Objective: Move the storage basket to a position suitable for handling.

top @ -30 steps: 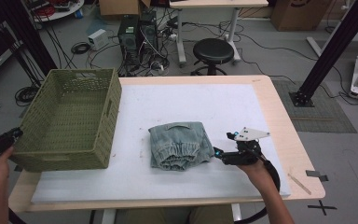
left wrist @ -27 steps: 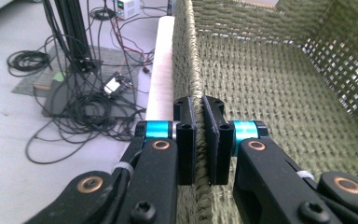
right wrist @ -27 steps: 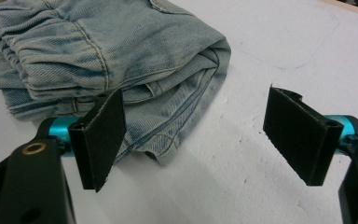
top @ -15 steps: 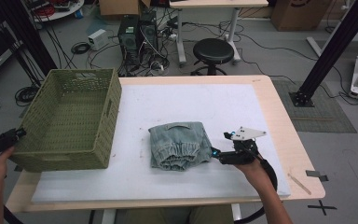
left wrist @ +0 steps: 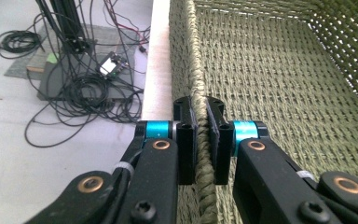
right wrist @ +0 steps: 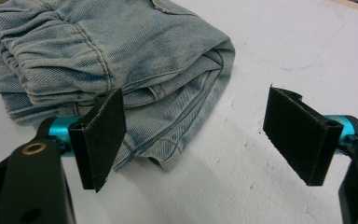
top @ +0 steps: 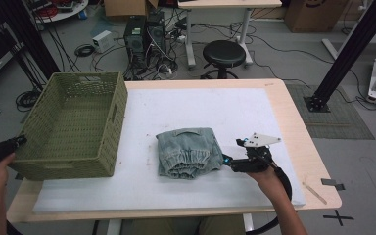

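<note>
A folded pair of light blue denim shorts (top: 188, 152) lies on the white mat, near the table's middle. My right gripper (top: 232, 151) stands open just right of it, low over the mat. In the right gripper view (right wrist: 200, 126) the left pad overlaps the denim's (right wrist: 121, 51) near corner and the right pad hangs over bare mat. A green woven basket (top: 85, 74) stands at the table's left. My left gripper (top: 22, 140) holds its left wall. Its jaws (left wrist: 200, 105) have just been closing and now pinch the braided rim (left wrist: 193, 56).
The white mat (top: 254, 112) covers most of the wooden table (top: 301, 127). A thin wooden stick (top: 315, 190) lies near the right front corner. Beyond the table stand a black stool (top: 223, 53), computer towers (top: 144, 36) and floor cables. A black post (top: 352, 46) rises at the right.
</note>
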Demonstrator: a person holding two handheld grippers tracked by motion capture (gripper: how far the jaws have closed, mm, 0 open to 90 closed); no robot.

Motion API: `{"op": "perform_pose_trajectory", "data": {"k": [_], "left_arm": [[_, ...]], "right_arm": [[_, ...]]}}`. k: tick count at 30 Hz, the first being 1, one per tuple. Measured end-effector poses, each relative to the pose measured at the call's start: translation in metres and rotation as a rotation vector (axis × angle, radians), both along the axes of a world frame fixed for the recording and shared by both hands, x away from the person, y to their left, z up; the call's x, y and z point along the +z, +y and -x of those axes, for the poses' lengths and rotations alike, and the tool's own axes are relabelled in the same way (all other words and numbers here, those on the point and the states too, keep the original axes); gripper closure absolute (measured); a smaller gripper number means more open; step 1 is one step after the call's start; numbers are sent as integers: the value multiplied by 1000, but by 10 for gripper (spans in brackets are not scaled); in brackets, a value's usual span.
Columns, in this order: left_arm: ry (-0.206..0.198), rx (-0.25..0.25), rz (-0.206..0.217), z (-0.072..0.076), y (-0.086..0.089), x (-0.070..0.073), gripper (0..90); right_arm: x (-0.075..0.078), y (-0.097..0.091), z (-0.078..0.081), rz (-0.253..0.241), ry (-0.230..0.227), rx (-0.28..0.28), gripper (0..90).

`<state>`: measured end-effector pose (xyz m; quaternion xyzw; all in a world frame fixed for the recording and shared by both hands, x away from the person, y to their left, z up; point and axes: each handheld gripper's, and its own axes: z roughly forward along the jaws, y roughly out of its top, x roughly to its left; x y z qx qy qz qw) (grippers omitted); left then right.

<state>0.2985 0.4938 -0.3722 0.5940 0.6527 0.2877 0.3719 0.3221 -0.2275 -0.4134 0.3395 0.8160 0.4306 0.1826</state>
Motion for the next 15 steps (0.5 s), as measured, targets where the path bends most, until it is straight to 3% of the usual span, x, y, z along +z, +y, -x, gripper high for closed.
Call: {"op": "perform_pose_trajectory", "data": {"k": [8,15], "left_arm": [[-8,20,9,14,14,-2,842],[-13,21,0,12,13,-1,842]], "right_arm": [[0,-2,-1,-4,-2,-3,218],[2,2,-1,-4,-2,4,217]]}}
